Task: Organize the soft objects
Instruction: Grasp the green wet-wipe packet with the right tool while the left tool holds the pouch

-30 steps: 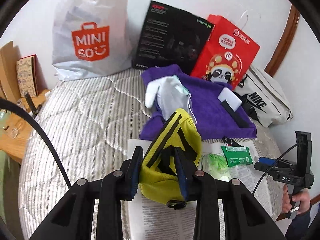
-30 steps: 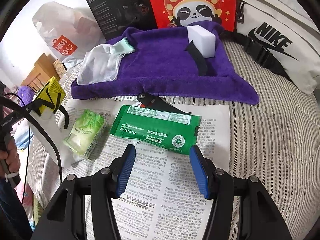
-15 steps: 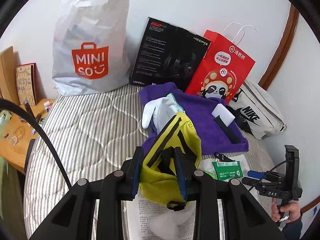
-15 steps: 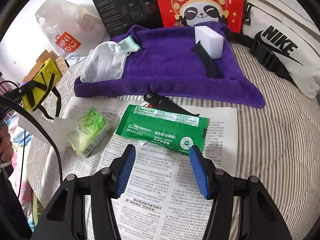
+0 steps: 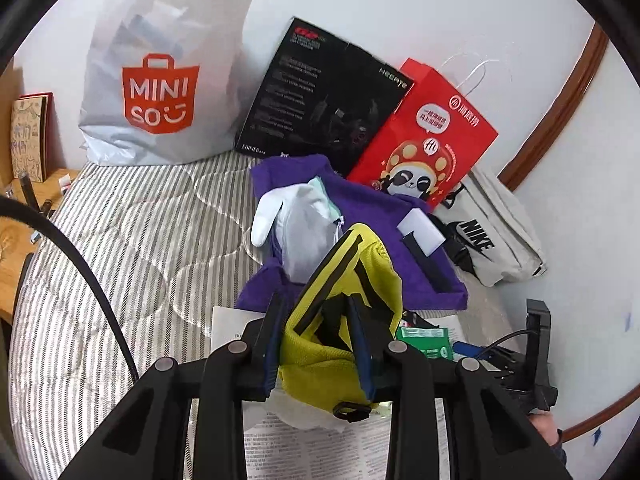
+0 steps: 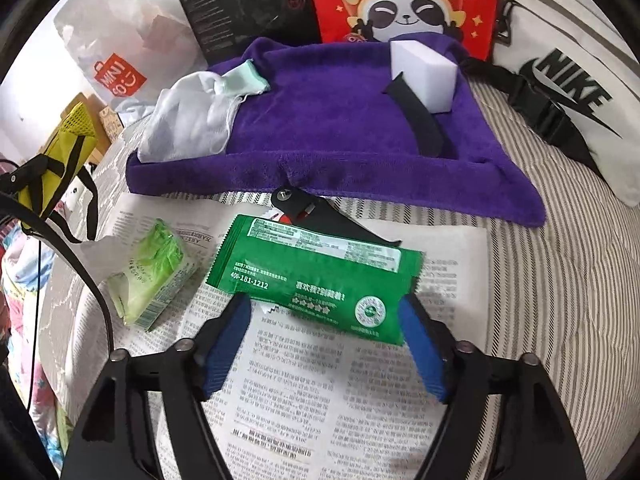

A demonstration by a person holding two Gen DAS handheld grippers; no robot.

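Observation:
My left gripper (image 5: 316,320) is shut on a yellow mesh pouch with black straps (image 5: 352,276) and holds it above the bed; the pouch also shows at the left of the right wrist view (image 6: 60,160). A purple towel (image 6: 340,128) lies ahead with a white glove (image 6: 192,124), a white sponge (image 6: 424,76) and a black strap (image 6: 420,120) on it. My right gripper (image 6: 324,316) is open, its blue pads on either side of a green wipes packet (image 6: 316,276) on the newspaper (image 6: 320,400).
A light green tissue pack (image 6: 152,276) and a black folding tool (image 6: 316,212) lie on the newspaper. A Miniso bag (image 5: 160,80), black box (image 5: 324,96), red panda bag (image 5: 424,136) and white Nike bag (image 6: 568,88) line the wall. A wooden bedside table (image 5: 16,232) stands left.
My left gripper has risen and pulled back with the yellow pouch, so the bed looks farther away. My right gripper has moved forward, its pads now flanking the green packet.

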